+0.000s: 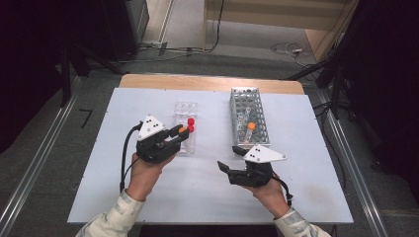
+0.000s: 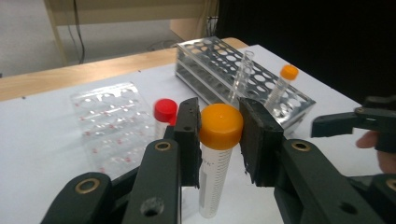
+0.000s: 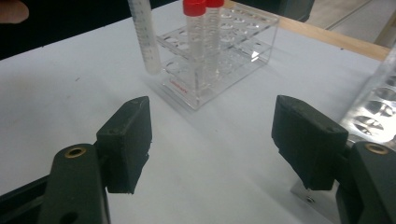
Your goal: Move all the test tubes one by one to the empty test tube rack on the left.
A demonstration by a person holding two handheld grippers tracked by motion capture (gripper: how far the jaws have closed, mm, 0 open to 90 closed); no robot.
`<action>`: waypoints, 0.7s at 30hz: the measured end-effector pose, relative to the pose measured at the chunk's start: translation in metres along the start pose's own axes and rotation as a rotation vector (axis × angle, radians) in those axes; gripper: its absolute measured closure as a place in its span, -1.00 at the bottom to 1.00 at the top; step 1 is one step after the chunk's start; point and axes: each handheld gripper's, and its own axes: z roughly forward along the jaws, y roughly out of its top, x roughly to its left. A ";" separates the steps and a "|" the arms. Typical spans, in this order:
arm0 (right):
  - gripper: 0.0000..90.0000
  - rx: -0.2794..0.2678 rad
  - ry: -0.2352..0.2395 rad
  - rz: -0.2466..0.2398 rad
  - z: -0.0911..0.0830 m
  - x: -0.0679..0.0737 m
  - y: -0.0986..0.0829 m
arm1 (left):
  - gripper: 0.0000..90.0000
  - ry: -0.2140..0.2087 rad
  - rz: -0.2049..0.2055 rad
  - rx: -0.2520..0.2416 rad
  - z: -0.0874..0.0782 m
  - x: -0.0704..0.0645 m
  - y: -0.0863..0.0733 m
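My left gripper (image 1: 181, 134) is shut on an orange-capped graduated tube (image 2: 219, 154), gripped just under its cap (image 1: 182, 130). The tube hangs upright at the near edge of a clear plastic rack (image 1: 185, 109); in the right gripper view its lower end (image 3: 145, 42) hangs beside that rack (image 3: 233, 51). Two red-capped tubes (image 1: 190, 123) stand in the clear rack. My right gripper (image 1: 231, 158) is open over bare table, in front of a metal rack (image 1: 248, 106). Its jaws (image 3: 215, 126) hold nothing.
The metal rack (image 2: 219, 60) holds another orange-capped tube (image 2: 286, 79) and a clear uncapped tube (image 2: 243, 70). A white board (image 1: 148, 197) covers the wooden table. Cables and dark stands lie on the floor beyond the far edge.
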 end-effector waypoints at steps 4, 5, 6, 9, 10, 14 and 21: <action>-0.39 0.000 -0.019 0.010 -0.006 -0.007 -0.002 | 0.56 0.039 -0.001 -0.010 0.002 0.010 0.009; -0.39 0.000 -0.023 0.014 -0.007 -0.008 -0.003 | 0.56 0.046 0.000 -0.010 0.003 0.012 0.012; -0.39 0.000 -0.027 0.016 -0.007 -0.009 -0.003 | 0.56 0.056 0.004 -0.009 0.005 0.013 0.014; -0.39 0.004 -0.034 0.013 -0.008 -0.012 -0.004 | 0.56 0.079 -0.001 -0.019 0.011 0.018 0.021; -0.39 0.003 -0.036 0.017 -0.008 -0.012 -0.004 | 0.56 0.087 0.000 -0.024 0.013 0.019 0.024; -0.39 0.007 -0.041 0.020 -0.008 -0.014 -0.005 | 0.56 0.117 0.002 -0.033 0.021 0.022 0.029; -0.38 0.006 -0.044 0.024 -0.008 -0.014 -0.005 | 0.56 0.165 0.031 -0.023 0.037 0.023 0.027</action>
